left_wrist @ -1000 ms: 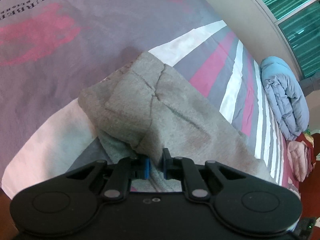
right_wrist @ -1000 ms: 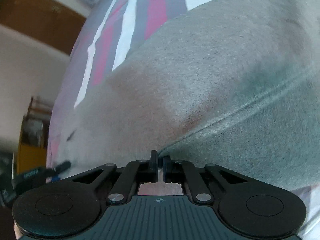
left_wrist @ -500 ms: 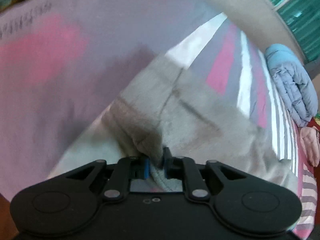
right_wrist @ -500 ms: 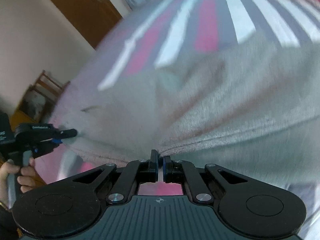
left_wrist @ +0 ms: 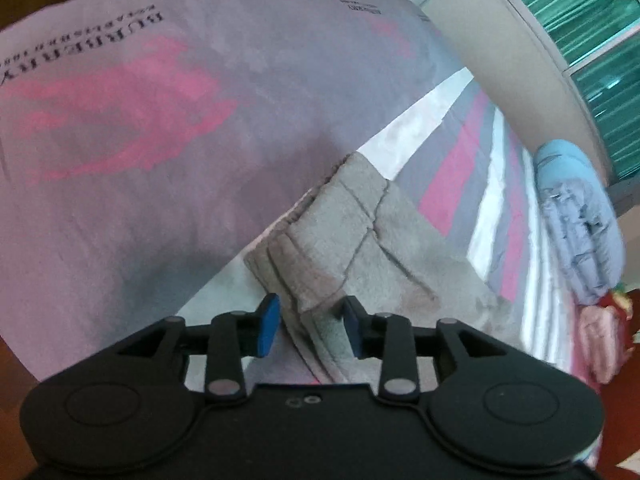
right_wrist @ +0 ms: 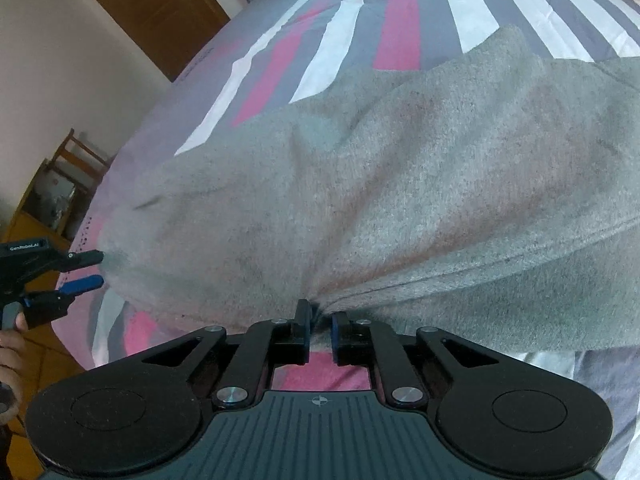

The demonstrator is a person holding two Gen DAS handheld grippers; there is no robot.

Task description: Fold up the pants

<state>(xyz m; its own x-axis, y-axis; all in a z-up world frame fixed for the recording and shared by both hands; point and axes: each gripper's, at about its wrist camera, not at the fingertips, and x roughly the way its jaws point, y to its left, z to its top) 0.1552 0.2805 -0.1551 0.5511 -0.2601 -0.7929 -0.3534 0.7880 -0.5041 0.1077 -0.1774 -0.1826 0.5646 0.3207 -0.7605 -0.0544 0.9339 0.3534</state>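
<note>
Risk noted: folded layers liable to slide apart or bunch if right-hand pinch dragged sideways, left end lying unheld.
Pants (right_wrist: 360, 184): grey, doubled over on striped bed sheet (right_wrist: 400, 20), hem end near left claw.
Left claw (left_wrist: 310, 326): spread wide, straddling folded hem, gripping nothing.
Right claw (right_wrist: 320, 330): nearly closed, pinching pants edge, cloth fanned in creases from pinch.
Blue quilt (left_wrist: 576, 224): rolled at bed's far side.

Both wrist cameras look closely along the bed (left_wrist: 120, 200), sharing the pants (right_wrist: 400, 200).
</note>
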